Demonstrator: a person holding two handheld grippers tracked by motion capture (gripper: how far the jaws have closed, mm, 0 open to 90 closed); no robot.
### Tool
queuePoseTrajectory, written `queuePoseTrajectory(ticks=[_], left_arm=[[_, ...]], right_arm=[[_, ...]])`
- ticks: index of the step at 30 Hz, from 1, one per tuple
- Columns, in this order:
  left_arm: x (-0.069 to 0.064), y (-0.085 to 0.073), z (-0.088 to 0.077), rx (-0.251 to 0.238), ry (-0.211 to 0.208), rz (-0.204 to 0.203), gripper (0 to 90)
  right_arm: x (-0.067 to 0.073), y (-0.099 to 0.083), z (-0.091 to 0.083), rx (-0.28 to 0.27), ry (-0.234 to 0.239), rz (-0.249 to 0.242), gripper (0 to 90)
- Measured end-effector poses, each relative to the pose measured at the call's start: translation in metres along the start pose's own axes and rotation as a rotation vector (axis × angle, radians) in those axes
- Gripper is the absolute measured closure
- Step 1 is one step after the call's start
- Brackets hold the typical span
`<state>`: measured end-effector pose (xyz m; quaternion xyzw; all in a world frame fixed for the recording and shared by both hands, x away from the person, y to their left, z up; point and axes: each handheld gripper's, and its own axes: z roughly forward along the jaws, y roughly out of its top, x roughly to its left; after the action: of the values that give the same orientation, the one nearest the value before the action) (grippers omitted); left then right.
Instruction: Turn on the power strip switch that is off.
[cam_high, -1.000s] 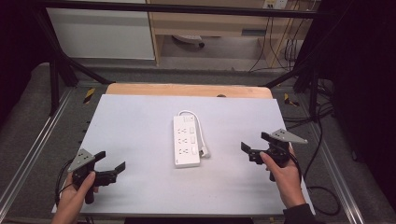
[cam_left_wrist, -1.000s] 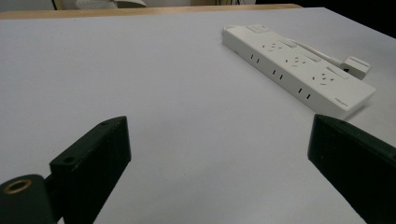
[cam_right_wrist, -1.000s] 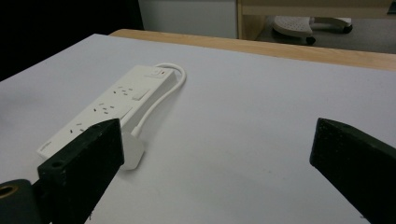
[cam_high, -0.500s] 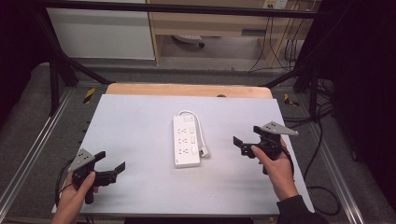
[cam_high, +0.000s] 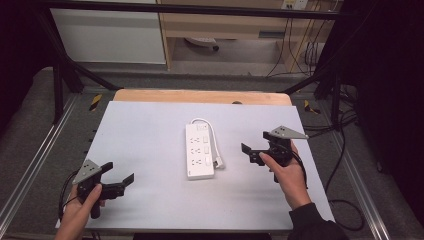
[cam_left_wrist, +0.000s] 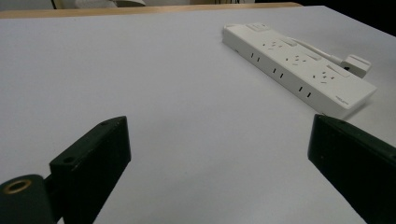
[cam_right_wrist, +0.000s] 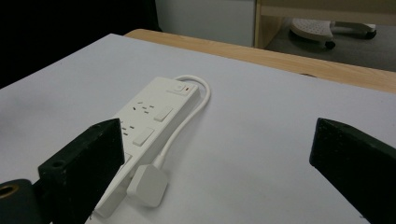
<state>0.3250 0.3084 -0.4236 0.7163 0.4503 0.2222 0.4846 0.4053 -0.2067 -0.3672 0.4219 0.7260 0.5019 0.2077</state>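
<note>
Right gripper (cam_high: 257, 152) has moved in toward the strip (cam_high: 199, 150), jaws wide, empty; plug (cam_right_wrist: 147, 185) likely next. Left gripper (cam_high: 118, 179) stays put, wide open, empty.

A white sheet (cam_high: 150, 145) covers a wooden table (cam_high: 200, 96), whose bare edge shows along the far side. Grey carpet floor (cam_high: 30, 130) surrounds it, with metal rails (cam_high: 35, 165) at both sides. Beyond stand a white cabinet (cam_high: 110, 35), a wooden shelf unit (cam_high: 225, 25) and hanging cables (cam_high: 300, 50).
</note>
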Motion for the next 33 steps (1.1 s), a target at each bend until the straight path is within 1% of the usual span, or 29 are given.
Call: queuePoseTrajectory(ticks=[6,15,24,32,33], left_arm=[[0.000,0.000,0.000,0.001,0.000,0.001,5.9],[0.000,0.000,0.000,0.002,-0.002,0.000,5.9],[0.000,0.000,0.000,0.004,-0.003,0.000,5.9],[0.001,0.000,0.000,0.005,-0.004,-0.001,5.9],[0.001,0.000,0.000,0.005,-0.004,-0.001,5.9]], right_arm=[[0.005,0.005,0.007,0.009,0.005,-0.013,4.5],[0.012,0.012,0.016,0.047,0.016,-0.035,6.3],[0.019,0.013,0.026,0.077,0.023,-0.047,8.9],[0.024,0.013,0.035,0.087,0.039,-0.054,10.9],[0.027,0.012,0.039,0.091,0.044,-0.056,10.5]])
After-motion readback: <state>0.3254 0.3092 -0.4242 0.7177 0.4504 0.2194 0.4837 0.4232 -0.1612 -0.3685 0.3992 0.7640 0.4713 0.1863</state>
